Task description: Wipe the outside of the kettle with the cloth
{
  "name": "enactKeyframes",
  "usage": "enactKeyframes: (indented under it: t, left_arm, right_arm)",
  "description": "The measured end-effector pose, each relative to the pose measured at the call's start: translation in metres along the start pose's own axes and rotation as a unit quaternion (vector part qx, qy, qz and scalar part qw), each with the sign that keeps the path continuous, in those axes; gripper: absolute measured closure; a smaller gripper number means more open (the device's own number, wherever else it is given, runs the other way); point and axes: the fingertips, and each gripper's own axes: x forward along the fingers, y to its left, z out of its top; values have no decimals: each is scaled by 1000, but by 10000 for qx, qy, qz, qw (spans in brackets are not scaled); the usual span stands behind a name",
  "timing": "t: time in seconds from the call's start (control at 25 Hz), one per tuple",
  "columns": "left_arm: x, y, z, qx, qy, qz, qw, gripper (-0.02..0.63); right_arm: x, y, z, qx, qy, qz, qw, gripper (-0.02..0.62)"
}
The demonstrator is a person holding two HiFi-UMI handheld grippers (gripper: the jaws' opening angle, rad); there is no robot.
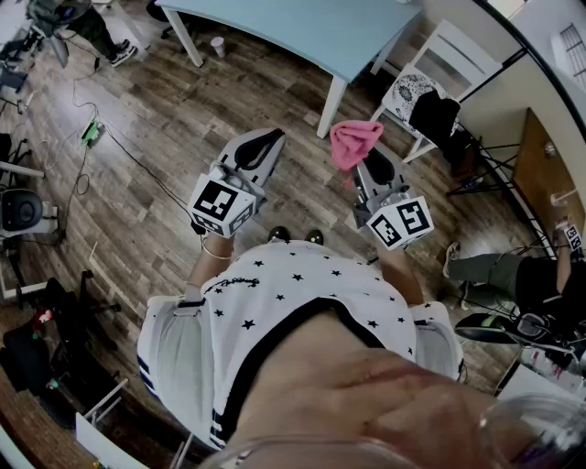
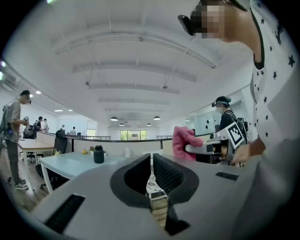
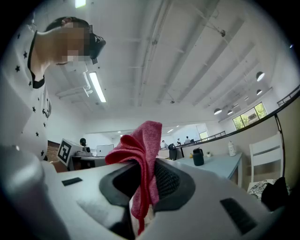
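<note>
The black kettle point(image 2: 98, 154) stands on a light blue table point(image 2: 70, 165) some way ahead; the right gripper view shows this kettle point(image 3: 198, 157) too. The head view does not show it. My right gripper point(image 1: 359, 158) is shut on a pink cloth point(image 1: 355, 142), held at waist height above the wooden floor. In the right gripper view the cloth point(image 3: 143, 140) hangs bunched between the jaws of that gripper point(image 3: 147, 164). My left gripper point(image 1: 263, 142) is held beside it, short of the table. Its jaws point(image 2: 152, 159) are shut with nothing between them.
A white chair point(image 1: 430, 55) with a black garment point(image 1: 433, 114) stands right of the table point(image 1: 302, 27). A cup point(image 1: 218, 46) sits on the floor by a table leg. A white bottle point(image 2: 127, 152) stands on the table. Cables cross the floor at left. Other people stand far off.
</note>
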Motion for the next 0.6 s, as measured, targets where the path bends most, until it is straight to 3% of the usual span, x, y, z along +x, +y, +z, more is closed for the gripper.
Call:
enactKeyframes:
  t: [0.4, 0.6]
  left_arm:
    - [2, -6, -1, 6, 91, 27, 10000, 566]
    - [4, -8, -2, 19, 125, 85, 9999, 566]
  right_arm:
    - [-8, -8, 2, 91, -73, -51, 9999, 526]
    - [-14, -16, 5, 419, -291, -84, 9987, 526]
